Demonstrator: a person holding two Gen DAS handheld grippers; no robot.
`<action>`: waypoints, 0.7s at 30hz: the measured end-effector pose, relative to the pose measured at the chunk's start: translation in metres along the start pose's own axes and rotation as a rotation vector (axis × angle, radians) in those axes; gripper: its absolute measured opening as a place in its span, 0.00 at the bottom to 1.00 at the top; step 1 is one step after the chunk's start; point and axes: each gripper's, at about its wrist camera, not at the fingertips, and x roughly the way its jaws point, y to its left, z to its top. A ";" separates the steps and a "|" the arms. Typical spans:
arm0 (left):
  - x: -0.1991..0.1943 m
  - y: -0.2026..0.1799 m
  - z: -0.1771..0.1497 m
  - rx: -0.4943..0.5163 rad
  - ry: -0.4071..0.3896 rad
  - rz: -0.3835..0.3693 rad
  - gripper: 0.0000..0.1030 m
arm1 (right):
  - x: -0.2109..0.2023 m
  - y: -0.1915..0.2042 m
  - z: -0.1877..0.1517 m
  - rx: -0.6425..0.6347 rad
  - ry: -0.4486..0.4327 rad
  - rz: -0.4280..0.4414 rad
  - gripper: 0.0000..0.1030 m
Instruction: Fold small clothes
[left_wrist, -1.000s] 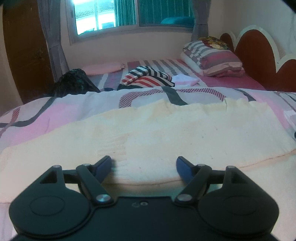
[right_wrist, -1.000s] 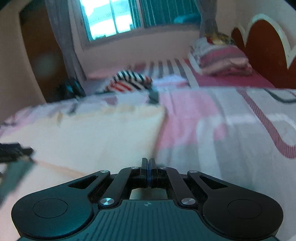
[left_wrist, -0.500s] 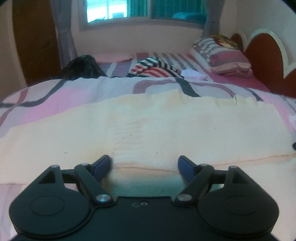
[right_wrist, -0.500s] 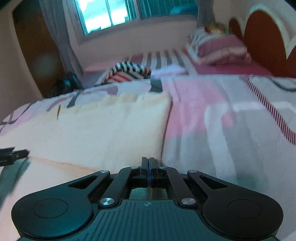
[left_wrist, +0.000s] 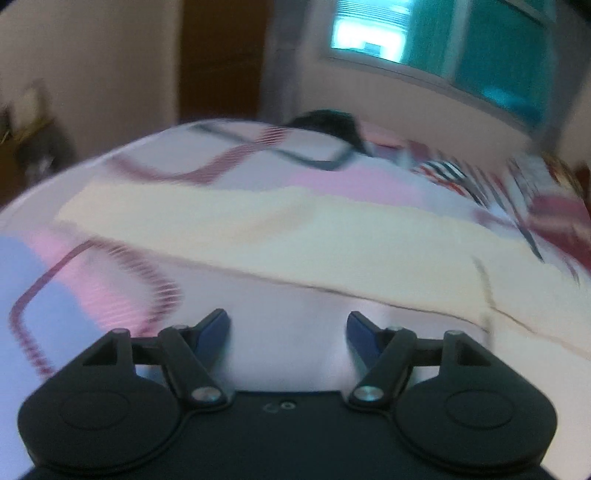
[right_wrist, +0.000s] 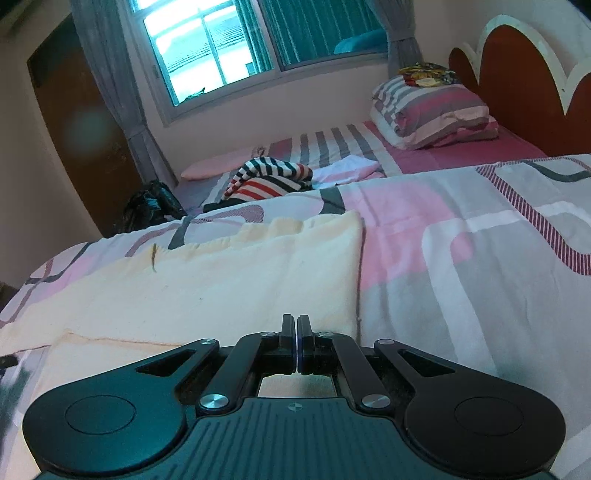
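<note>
A cream cloth (right_wrist: 221, 280) lies flat on the patterned bedspread (right_wrist: 461, 258), folded over itself along its near edge. My right gripper (right_wrist: 297, 325) is shut over the cloth's near right part; I cannot tell whether any fabric sits between the pads. In the blurred left wrist view the cloth (left_wrist: 295, 236) runs as a band across the bed. My left gripper (left_wrist: 288, 325) is open and empty, over bare bedspread just short of the cloth's near edge, toward its left end.
A striped garment (right_wrist: 269, 181) and a white cloth (right_wrist: 347, 166) lie further back on the bed. Striped pillows (right_wrist: 432, 110) rest against the red headboard (right_wrist: 517, 85). A black bag (right_wrist: 151, 206) sits at the far left, below the window (right_wrist: 229, 48).
My left gripper, still open, has swung left and off the cloth, now over bare bedspread with the view blurred. My right gripper stays shut over the cloth's right part.
</note>
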 end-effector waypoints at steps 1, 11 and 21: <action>-0.002 0.013 0.003 -0.034 -0.012 0.003 0.69 | -0.001 0.000 -0.001 0.006 -0.004 -0.009 0.00; 0.020 0.114 0.041 -0.494 -0.024 -0.094 0.63 | 0.004 -0.017 0.011 0.054 -0.006 -0.089 0.00; 0.041 0.138 0.071 -0.591 -0.049 -0.055 0.02 | 0.001 -0.037 0.008 0.110 0.002 -0.123 0.00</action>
